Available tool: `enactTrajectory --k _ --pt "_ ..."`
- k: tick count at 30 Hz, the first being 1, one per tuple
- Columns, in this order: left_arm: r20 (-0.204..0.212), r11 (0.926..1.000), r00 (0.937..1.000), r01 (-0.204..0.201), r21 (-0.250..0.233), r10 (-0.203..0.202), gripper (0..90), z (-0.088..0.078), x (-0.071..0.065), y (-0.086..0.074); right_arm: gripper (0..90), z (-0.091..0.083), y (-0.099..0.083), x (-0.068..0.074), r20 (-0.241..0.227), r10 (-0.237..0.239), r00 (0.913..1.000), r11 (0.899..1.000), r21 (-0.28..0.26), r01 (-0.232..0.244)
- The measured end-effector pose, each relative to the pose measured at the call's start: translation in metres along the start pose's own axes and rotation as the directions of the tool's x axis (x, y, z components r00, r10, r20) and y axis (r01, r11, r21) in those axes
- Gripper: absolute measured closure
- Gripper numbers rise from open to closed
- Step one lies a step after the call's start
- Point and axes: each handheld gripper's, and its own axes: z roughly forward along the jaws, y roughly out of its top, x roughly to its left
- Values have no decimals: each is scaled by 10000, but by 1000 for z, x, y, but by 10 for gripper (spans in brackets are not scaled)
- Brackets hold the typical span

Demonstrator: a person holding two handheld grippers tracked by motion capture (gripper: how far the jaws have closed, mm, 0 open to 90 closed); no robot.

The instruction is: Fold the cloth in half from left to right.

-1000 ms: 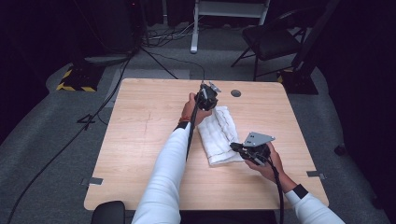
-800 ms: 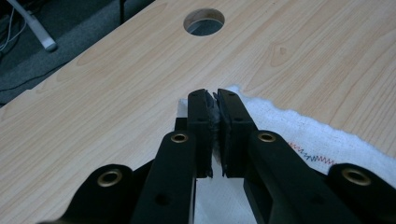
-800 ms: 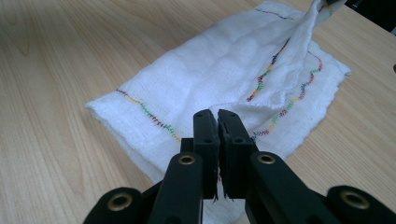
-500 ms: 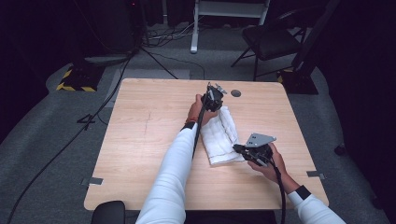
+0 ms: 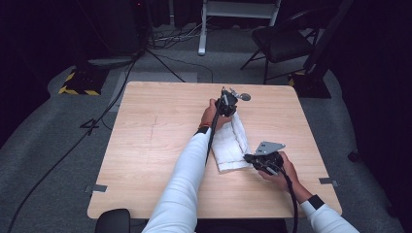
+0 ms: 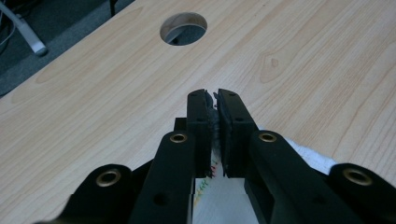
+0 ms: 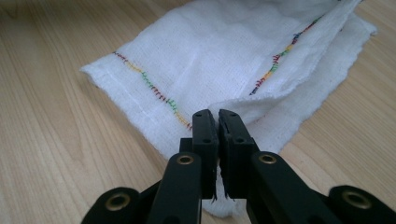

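Observation:
A white cloth (image 5: 228, 143) with a multicoloured stitched hem (image 7: 154, 91) lies folded on the wooden table (image 5: 155, 145), right of centre. My left gripper (image 5: 227, 103) is at the cloth's far end, its jaws shut on a thin edge of the cloth (image 6: 216, 161). My right gripper (image 5: 252, 158) is at the near right corner, jaws shut on the cloth's edge (image 7: 233, 109), which lifts into a small fold there.
A round cable hole (image 6: 183, 29) is in the table just beyond the left gripper. A chair (image 5: 286, 43) and a white stand (image 5: 233, 9) are on the floor behind the table, with cables (image 5: 97, 121) at the left.
My left gripper has moved to the right and away from the person, carrying the cloth's far end and stretching the cloth longer. The right gripper has stayed at the near corner.

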Motion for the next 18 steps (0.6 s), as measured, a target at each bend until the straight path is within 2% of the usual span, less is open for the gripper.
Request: enactTrajectory --k 1,2,3,5,6,9,13,15,16,18 --pt "-241 9999 9996 154 -30 -155 761 2 -2 0 828 1 -2 -1 15 77 10000 9999 107 -78" --pt "-241 9999 9996 154 -30 -155 706 2 -2 0 783 2 -2 -1 56 160 9999 9998 136 -161" --pt "-335 9999 9993 172 -2 -172 706 3 -2 1 783 2 -2 -1 56 160 9999 9998 136 -161" --pt "-588 9998 9981 186 77 -181 617 0 -2 2 764 2 -2 -2 248 189 9995 9995 228 -195" --pt "-549 9992 9978 373 -120 -379 525 -6 1 2 707 1 -2 -4 376 238 9990 9994 240 -247" --pt "-737 9991 9966 366 -201 -380 458 -13 3 3 679 -3 -4 -7 503 394 9980 9989 224 -406" --pt "-692 9991 9973 221 -355 -245 407 -32 7 0 670 -6 -9 -9 519 478 9975 9979 413 -500" --pt "-458 9984 9986 245 -508 -268 373 -43 7 -6 649 -6 -12 -10 526 481 9975 9971 557 -510" --pt "-224 9990 9997 19 -442 -29 341 -55 7 -15 632 -6 -16 -12 581 435 9974 9962 732 -477" --pt "-122 9993 9999 -40 -363 35 296 -60 5 -20 623 -7 -19 -13 599 455 9972 9954 820 -503"
